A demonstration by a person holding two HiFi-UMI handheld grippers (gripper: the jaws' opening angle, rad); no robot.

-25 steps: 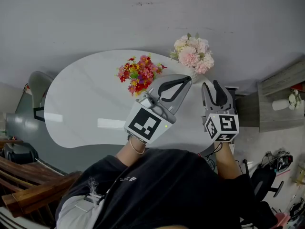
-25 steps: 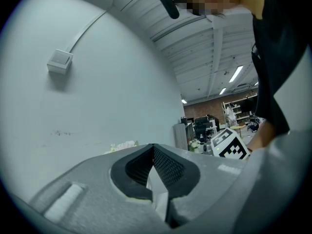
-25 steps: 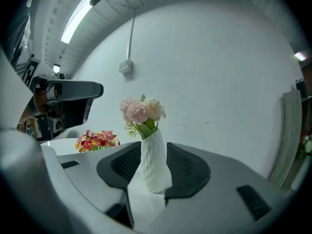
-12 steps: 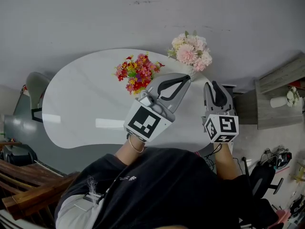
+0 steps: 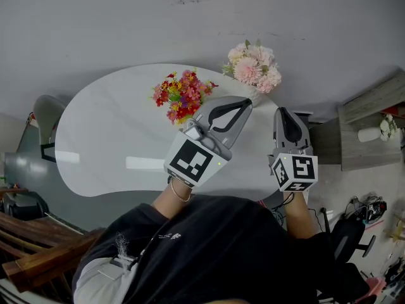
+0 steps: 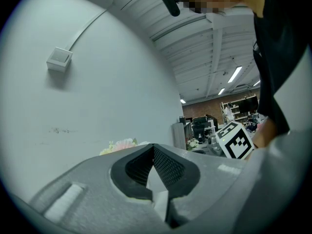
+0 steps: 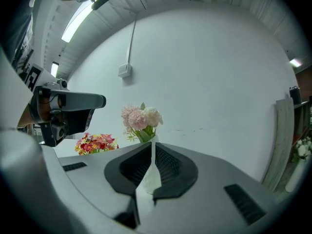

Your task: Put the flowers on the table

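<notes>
A bunch of red and mixed flowers (image 5: 182, 97) lies on the white oval table (image 5: 114, 132), near its far side. Pink and cream flowers (image 5: 254, 68) stand in a pale vase at the table's far right edge, also visible in the right gripper view (image 7: 141, 118). My left gripper (image 5: 245, 101) hovers over the table just right of the red bunch, shut and empty. My right gripper (image 5: 283, 111) hangs near the table's right edge, below the pink flowers. Its jaws are closing and have all but met, with nothing between them (image 7: 152, 143).
A grey wall runs behind the table. A chair (image 5: 47, 116) stands at the table's left end and dark wooden furniture (image 5: 38, 246) lies at the lower left. A grey shelf (image 5: 373, 135) with a small white vase is at the right.
The right gripper's jaws have come together from clearly apart. The left gripper stays shut and has hardly moved. Both flower bunches stay where they were.
</notes>
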